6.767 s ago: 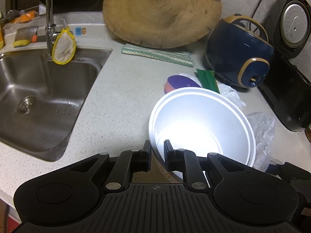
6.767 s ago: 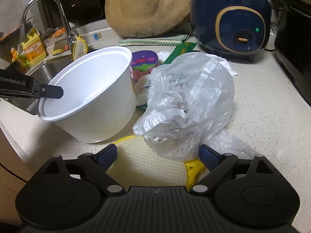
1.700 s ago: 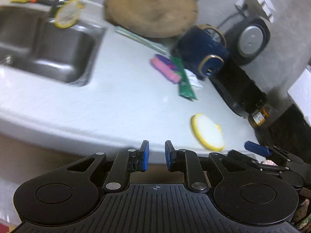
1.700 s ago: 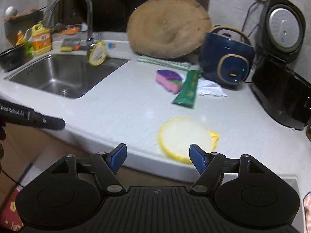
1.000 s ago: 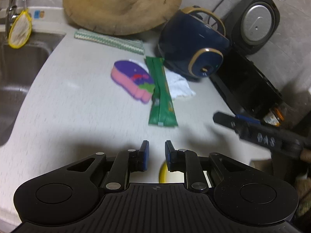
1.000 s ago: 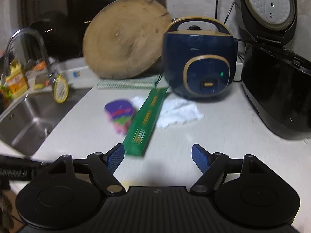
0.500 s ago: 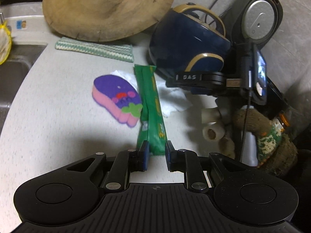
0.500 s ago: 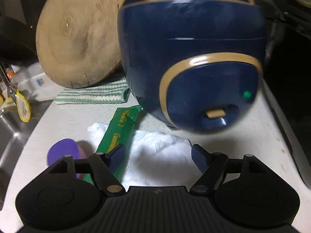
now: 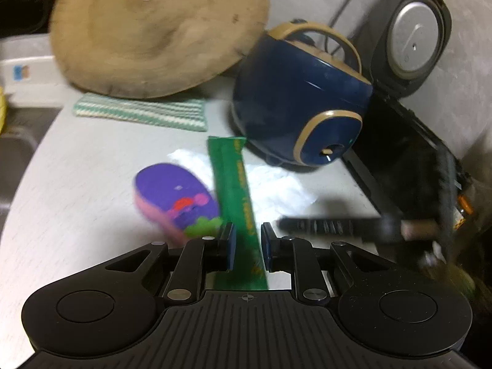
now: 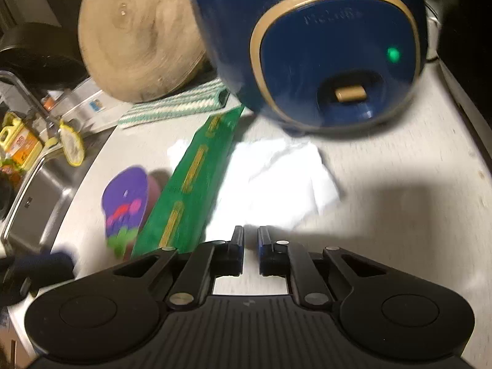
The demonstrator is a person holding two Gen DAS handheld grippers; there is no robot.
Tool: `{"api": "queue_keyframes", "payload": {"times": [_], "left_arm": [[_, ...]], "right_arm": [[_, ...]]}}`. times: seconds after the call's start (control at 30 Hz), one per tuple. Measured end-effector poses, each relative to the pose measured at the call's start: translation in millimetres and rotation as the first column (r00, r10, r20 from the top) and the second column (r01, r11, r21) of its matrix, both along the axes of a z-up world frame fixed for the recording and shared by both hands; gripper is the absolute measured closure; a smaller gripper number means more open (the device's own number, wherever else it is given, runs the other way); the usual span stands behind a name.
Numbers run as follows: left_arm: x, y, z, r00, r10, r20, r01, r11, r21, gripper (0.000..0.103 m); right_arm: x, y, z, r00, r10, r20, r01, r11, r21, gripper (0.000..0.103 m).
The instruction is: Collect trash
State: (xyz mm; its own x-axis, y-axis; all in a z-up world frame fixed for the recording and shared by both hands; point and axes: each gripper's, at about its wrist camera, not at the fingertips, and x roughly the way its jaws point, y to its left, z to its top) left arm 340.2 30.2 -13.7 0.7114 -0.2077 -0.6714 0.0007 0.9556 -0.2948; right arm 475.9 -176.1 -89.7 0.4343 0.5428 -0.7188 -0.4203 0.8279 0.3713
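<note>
A long green wrapper (image 9: 236,196) lies on the white counter, and its near end runs between the fingers of my left gripper (image 9: 247,247). The jaws stand close on either side of it; contact is not clear. A crumpled white tissue (image 10: 276,181) lies beside the wrapper (image 10: 190,181), in front of the blue cooker. My right gripper (image 10: 250,253) hovers at the tissue's near edge, jaws nearly closed with a narrow gap and nothing seen between them. A purple and pink sponge (image 9: 175,200) lies left of the wrapper.
A blue rice cooker (image 10: 307,46) stands close ahead of the right gripper. A black cooker with its lid open (image 9: 409,141) stands to the right. A round wooden board (image 9: 153,30) leans at the back over a striped cloth (image 9: 138,113). The sink (image 10: 33,203) is left.
My right gripper's jaws have closed from wide open to nearly shut and moved down toward the tissue. My left gripper has moved forward, so the green wrapper now lies between its fingers.
</note>
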Motion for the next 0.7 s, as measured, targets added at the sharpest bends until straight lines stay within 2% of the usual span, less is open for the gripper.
{"api": "queue_keyframes", "payload": {"times": [0.07,0.13,0.27,0.33,0.47,0.57,0.67,0.7], "left_arm": [[17.2,-12.5,-4.6,1.000,-0.009,0.006,0.009,1.000,0.030,0.083],[31.2,-26.6,-10.5,0.999,-0.025,0.021,0.024,0.996,0.085,0.083],[57.6,-50.6,-27.2,1.000,-0.019,0.004,0.017,0.961,0.277,0.082],[66.9,-52.7,-34.9,1.000,-0.016,-0.011,0.019,0.947,0.322,0.082],[77.2,-47.8,-43.0,0.999,-0.007,-0.036,0.019,0.944,0.331,0.081],[79.2,-44.9,-44.3,0.999,-0.004,-0.042,0.018,0.941,0.339,0.078],[75.6,-39.9,-46.2,0.999,0.000,-0.045,0.017,0.931,0.364,0.077],[73.6,-36.8,-46.5,0.999,0.006,-0.048,0.012,0.931,0.366,0.077]], "right_arm": [[-9.0,-5.9,1.6,1.000,-0.003,0.004,0.003,1.000,0.009,0.094],[-14.9,-9.0,6.6,0.999,-0.010,0.048,0.011,1.000,-0.011,0.094],[-20.4,-11.1,18.0,0.987,-0.018,0.157,0.032,0.996,-0.086,0.094],[-21.1,-12.8,21.6,0.983,-0.014,0.183,0.032,0.995,-0.095,0.094],[-16.5,-15.6,24.2,0.978,-0.006,0.207,0.028,0.994,-0.102,0.090],[-8.2,-11.9,23.5,0.978,0.002,0.211,0.019,0.995,-0.098,0.082],[1.3,-2.1,23.3,0.976,0.019,0.215,0.002,0.996,-0.093,0.067],[4.3,1.7,23.4,0.976,0.026,0.218,-0.006,0.996,-0.090,0.057]]}}
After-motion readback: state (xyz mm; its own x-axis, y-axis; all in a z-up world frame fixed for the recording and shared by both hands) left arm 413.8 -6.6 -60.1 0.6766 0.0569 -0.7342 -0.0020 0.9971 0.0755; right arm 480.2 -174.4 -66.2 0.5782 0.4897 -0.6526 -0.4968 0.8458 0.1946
